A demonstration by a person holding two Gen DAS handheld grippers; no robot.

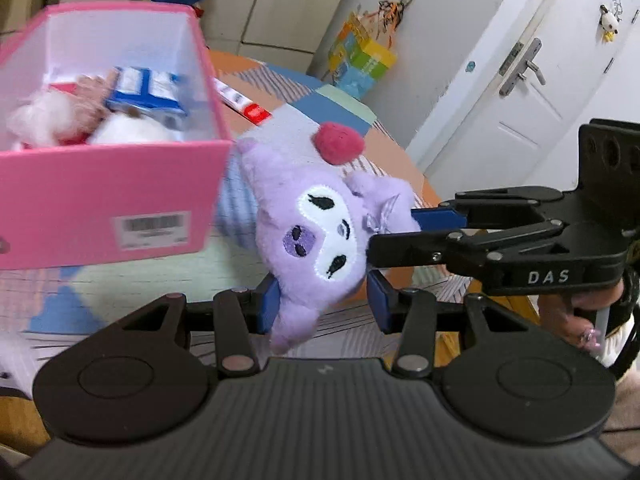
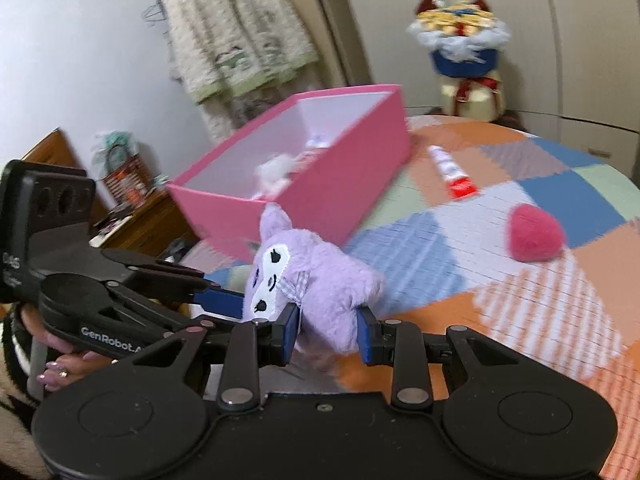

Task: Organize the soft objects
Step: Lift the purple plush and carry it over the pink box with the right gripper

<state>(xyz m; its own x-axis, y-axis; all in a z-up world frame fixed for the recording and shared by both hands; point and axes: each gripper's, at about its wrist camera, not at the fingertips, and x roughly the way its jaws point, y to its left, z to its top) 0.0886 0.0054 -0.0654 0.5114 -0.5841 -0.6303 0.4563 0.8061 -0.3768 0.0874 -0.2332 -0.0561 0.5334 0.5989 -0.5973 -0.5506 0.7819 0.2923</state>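
Note:
A purple plush with a white face hangs above the table, and both grippers hold it. In the left wrist view, my left gripper is shut on its lower body. My right gripper comes in from the right and pinches it near the bow by its ear. In the right wrist view, the right gripper clamps the purple plush from behind, and the left gripper grips it on the face side. The open pink box stands just beyond and holds fluffy white toys and a blue-and-white item.
A red pom-pom and a red-and-white tube lie on the patchwork table cloth. A colourful bag hangs by a white door. A toy bouquet stands behind the table.

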